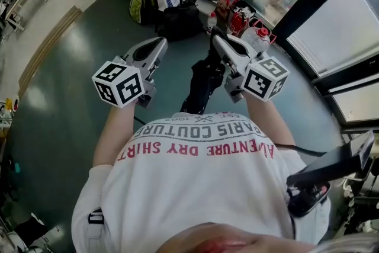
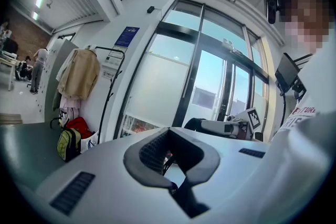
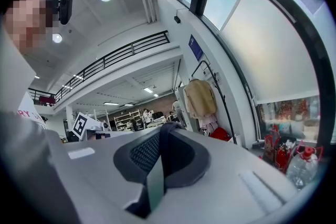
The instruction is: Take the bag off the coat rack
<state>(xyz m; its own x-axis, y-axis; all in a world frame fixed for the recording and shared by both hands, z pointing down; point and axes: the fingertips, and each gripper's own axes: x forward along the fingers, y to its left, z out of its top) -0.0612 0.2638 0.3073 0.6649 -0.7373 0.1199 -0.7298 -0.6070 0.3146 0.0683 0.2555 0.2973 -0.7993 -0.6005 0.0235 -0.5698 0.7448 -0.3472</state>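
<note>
The black coat rack [image 2: 108, 93] stands against the white wall by the window, with a beige coat [image 2: 79, 73] hanging on it. A red bag [image 2: 79, 125], a green backpack [image 2: 67, 143] and a white bag [image 2: 90, 140] sit at its foot; the head view adds a black bag [image 1: 177, 21]. Whether any bag hangs on the rack I cannot tell. My left gripper [image 1: 159, 43] and right gripper [image 1: 218, 39] are held at chest height, well short of the rack. Each one's pads meet with nothing between them. The right gripper view shows the coat [image 3: 199, 98] too.
Red fire extinguishers [image 1: 237, 21] and a water bottle [image 1: 260, 38] stand by the glass to the right of the bags. A black stand [image 1: 201, 83] rises between my grippers. A dark screen on an arm [image 1: 331, 166] is at my right. People sit at tables far off.
</note>
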